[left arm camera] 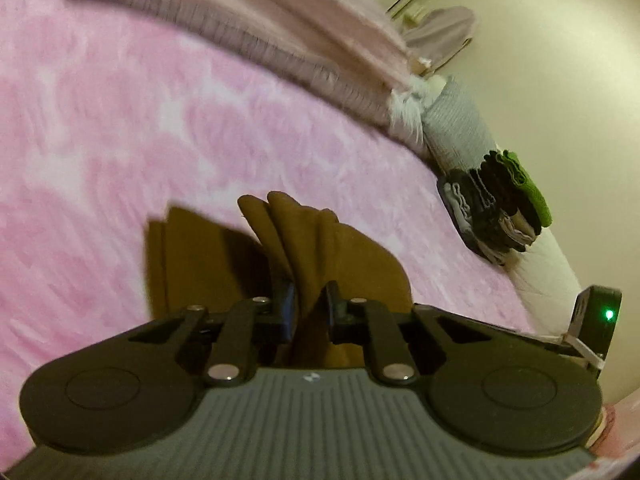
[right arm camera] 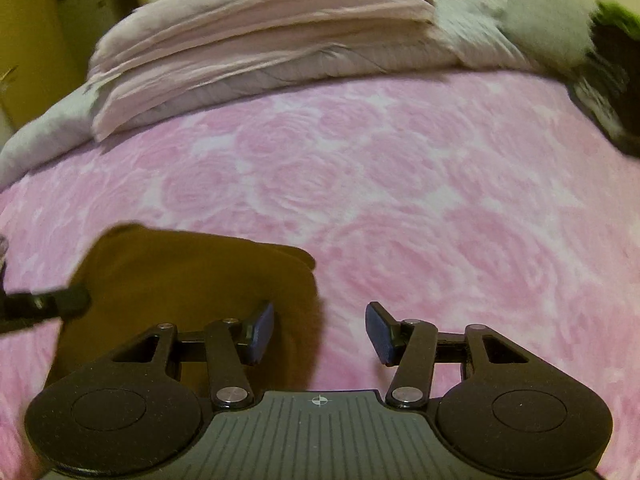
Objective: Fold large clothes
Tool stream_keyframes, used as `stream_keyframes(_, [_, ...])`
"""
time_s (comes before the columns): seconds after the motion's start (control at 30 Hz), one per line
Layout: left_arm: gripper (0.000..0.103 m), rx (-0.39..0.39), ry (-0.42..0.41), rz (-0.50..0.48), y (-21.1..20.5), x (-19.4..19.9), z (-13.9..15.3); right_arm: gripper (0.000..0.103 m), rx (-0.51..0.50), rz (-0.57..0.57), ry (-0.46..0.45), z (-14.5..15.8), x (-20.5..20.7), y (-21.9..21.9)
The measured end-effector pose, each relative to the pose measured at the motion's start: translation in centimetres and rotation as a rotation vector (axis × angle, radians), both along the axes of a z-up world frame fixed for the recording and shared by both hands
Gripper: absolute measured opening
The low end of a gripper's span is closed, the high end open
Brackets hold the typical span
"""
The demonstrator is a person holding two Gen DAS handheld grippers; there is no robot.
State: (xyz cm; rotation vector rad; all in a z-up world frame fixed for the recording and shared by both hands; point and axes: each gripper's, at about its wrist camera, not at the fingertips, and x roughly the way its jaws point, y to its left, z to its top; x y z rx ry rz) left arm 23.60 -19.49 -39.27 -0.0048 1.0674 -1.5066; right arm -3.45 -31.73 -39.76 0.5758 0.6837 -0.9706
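My left gripper (left arm camera: 311, 308) has its fingers (left arm camera: 289, 307) closed on a bunched ridge of the brown garment (left arm camera: 352, 256); I read that pinch as a hold on an edge or fold line, so the cloth can be carried over itself. The rest of the garment lies flat on the pink rose-patterned bedspread (left arm camera: 120, 128), spreading away from the fingers in a few soft pleats.

My right gripper (right arm camera: 320, 330) has its fingers (right arm camera: 262, 330) standing apart with nothing between them. The left pad hangs over the garment's near right edge and the other over bare bedspread, which looks to me like a straddle ready to take that edge.

The right wrist view gives me what the left cannot: the garment's flat outline with its far corner, and the tip of the left gripper coming in at the frame's left side. The left wrist view alone shows the grip itself, plus a stack of folded clothes (left arm camera: 496, 208), green on top, by the wall, which I take as finished pieces. Both views show the folded pale quilt (right arm camera: 260, 36) across the far end of the bed.
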Motion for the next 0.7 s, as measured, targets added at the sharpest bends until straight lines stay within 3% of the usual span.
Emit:
stream_keyframes(0.1, [0.012,-0.015,-0.032,0.033,1.1,1.2,1.3,0.049,-0.041,0.061,0.041,0.3,2.7,1.0])
stream_keyframes(0.17, [0.012,0.015,-0.059,0.063,1.5,2.0,1.1,0.049,-0.072,0.1,0.078,0.1,4.4,1.6])
stream_keyframes(0.3, [0.013,0.066,-0.045,0.091,1.9,2.9,-1.5,0.049,-0.142,0.152,0.185,-1.5,7.4,2.7])
stream_keyframes(0.37, [0.014,0.078,-0.026,0.113,2.1,3.1,-3.0,0.049,-0.163,0.156,0.195,-2.6,7.7,2.9])
stream_keyframes(0.5, [0.017,0.039,0.033,0.134,2.9,4.2,-2.8,0.049,-0.155,0.103,0.082,-2.2,5.1,2.7])
stream_keyframes(0.6, [0.017,-0.013,-0.022,0.154,2.9,4.9,-1.3,0.049,-0.151,0.04,-0.047,-1.1,2.7,1.9])
stream_keyframes(0.7, [0.017,-0.052,-0.056,0.121,1.6,4.7,-0.4,0.049,-0.138,0.077,-0.139,-0.4,2.3,1.0])
